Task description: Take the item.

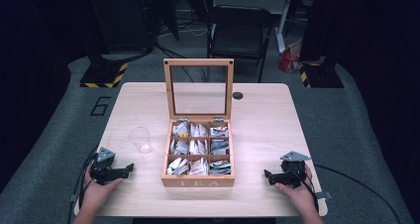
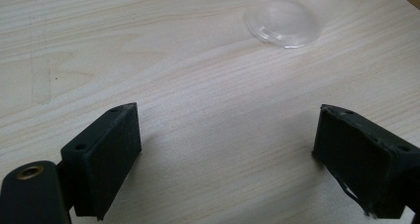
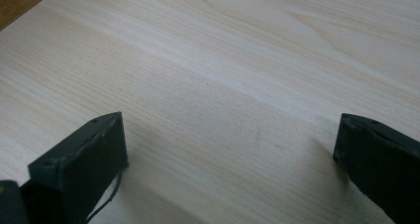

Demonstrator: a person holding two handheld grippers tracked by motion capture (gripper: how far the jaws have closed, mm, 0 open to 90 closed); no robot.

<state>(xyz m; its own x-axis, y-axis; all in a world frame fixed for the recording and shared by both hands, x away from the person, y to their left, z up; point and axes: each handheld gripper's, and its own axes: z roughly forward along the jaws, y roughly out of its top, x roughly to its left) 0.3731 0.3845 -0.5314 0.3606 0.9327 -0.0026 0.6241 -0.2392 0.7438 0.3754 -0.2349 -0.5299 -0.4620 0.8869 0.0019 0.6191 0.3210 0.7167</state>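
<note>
A wooden tea box (image 1: 198,182) marked TEA stands at the table's front middle, its glass lid (image 1: 199,89) raised upright. Its nine compartments hold several tea bags (image 1: 198,146). Left of the box stands a clear glass cup (image 1: 139,139), and its rim (image 2: 282,18) appears at the top of the left gripper view. My left gripper (image 1: 130,168) rests low at the front left, pointing toward the box, jaws open and empty (image 2: 225,149). At the front right my right gripper (image 1: 267,175) points toward the box, jaws open over bare wood (image 3: 230,159).
The light wooden table (image 1: 262,120) has a small black grommet (image 1: 237,95) behind the box. A black chair (image 1: 240,33) stands beyond the far edge. A person's hands (image 1: 99,192) hold both grippers near the front edge.
</note>
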